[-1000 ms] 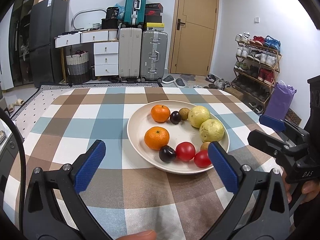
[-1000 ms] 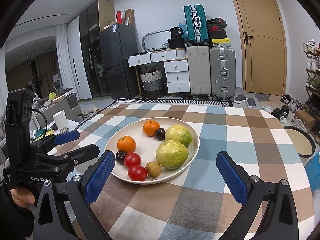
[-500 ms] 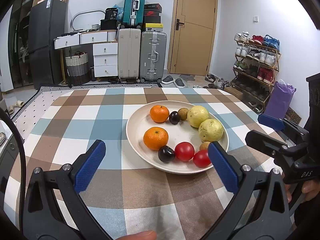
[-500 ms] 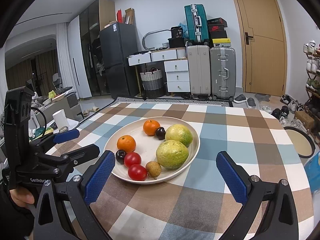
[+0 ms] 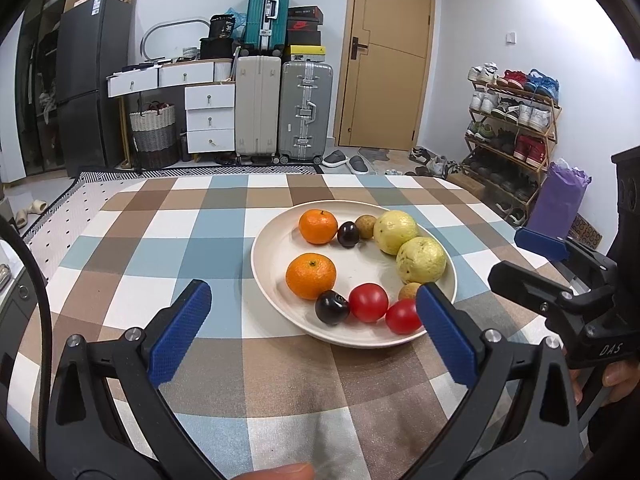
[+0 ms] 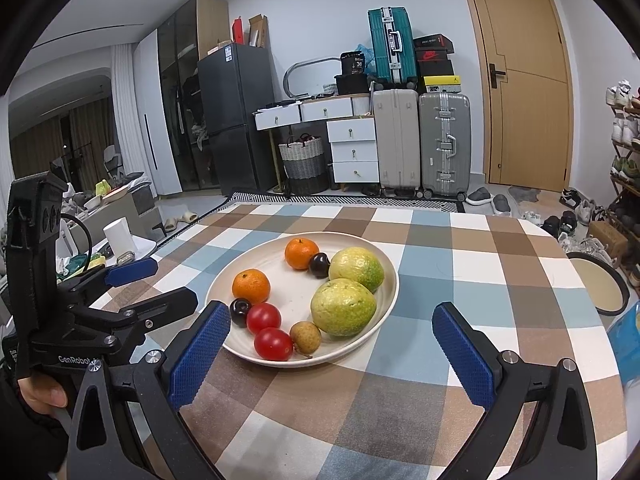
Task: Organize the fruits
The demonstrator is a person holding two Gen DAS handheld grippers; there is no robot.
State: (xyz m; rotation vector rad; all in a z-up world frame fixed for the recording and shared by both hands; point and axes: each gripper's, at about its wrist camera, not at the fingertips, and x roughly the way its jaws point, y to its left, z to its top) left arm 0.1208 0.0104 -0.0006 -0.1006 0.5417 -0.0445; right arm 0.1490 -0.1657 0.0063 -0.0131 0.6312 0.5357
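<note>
A cream plate on the checked tablecloth holds two oranges, two dark plums, two red tomatoes, two small brown fruits and two yellow-green guavas. My left gripper is open and empty just before the plate's near left rim. My right gripper is open and empty at the plate's near right rim. Each gripper shows in the other's view, the left one in the right wrist view, the right one in the left wrist view.
The table's rounded far edge faces suitcases, drawers and a door. A shoe rack stands to the right. A round tray lies beyond the table's right edge. Bare cloth lies left of the plate.
Both grippers have barely shifted; the plate sits very slightly lower and nearer in the views. Nothing was taken hold of or let go.
</note>
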